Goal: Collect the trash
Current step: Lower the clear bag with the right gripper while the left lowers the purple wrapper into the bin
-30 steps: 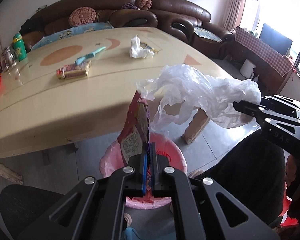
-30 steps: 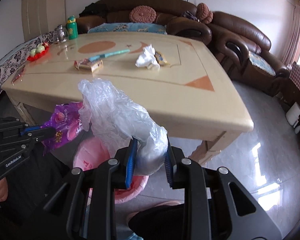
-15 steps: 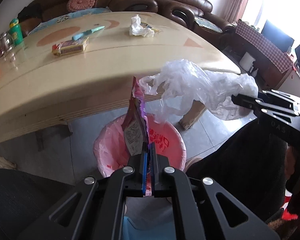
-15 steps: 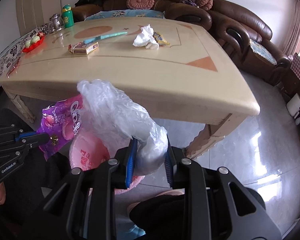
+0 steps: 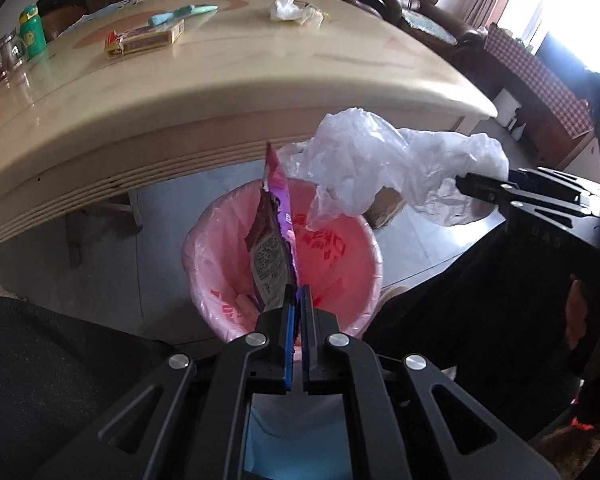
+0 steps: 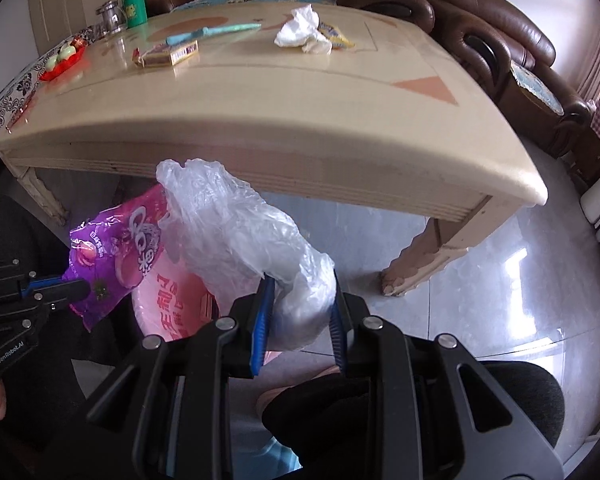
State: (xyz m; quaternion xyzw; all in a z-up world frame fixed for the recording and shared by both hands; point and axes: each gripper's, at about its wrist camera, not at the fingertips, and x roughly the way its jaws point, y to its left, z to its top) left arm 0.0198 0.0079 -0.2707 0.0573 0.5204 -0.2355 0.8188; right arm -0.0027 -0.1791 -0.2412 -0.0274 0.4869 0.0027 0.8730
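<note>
My left gripper (image 5: 297, 294) is shut on a purple snack wrapper (image 5: 274, 236), which stands edge-on above the pink-lined trash bin (image 5: 216, 240). My right gripper (image 6: 302, 286) is shut on a crumpled clear plastic bag (image 6: 236, 232) that hangs over the bin's right rim (image 6: 156, 296). In the left wrist view the plastic bag (image 5: 380, 160) and the right gripper (image 5: 466, 186) sit to the right of the wrapper. In the right wrist view the wrapper (image 6: 120, 248) and the left gripper (image 6: 78, 286) are at the left. A crumpled tissue (image 6: 302, 32) and a yellow wrapper (image 6: 338, 36) lie on the table.
The beige table (image 6: 280, 120) overhangs the bin just beyond it. On the table lie a small box (image 6: 168, 54), a teal knife (image 6: 212, 32), a green bottle (image 6: 135, 4) and a red fruit dish (image 6: 62, 62). Brown sofas (image 6: 480, 20) stand behind. The person's dark-clothed legs flank the bin.
Both grippers have sunk toward the bin with their loads and tipped further downward. The table edge has risen in both views, and the bin's mouth is more exposed.
</note>
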